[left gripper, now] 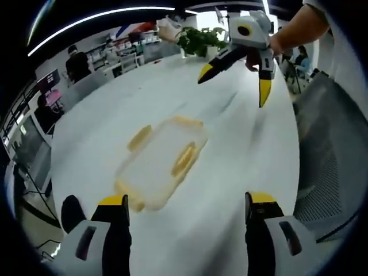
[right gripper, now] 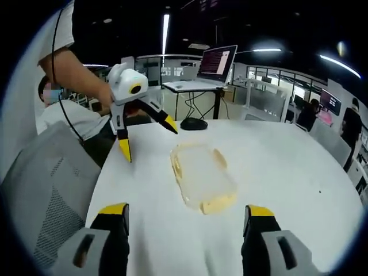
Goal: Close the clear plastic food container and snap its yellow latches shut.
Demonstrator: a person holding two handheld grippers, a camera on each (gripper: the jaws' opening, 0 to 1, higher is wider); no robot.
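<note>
White table (right gripper: 276, 167) bears the unlabelled container (right gripper: 202, 177); both claws, left (right gripper: 147, 137) and right (left gripper: 234, 84), spread.

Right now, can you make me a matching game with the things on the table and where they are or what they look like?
Things:
1. clear plastic food container with yellow latches
2. leafy green potted plant
3. open grey laptop
4. black computer mouse

Places or states:
A. on the far edge of the white table
B. on a raised stand behind the table
C. flat in the middle of the table
D. dark and low at the table's far edge, below the laptop

Pairs: 1-C, 2-A, 3-B, 4-D
</note>
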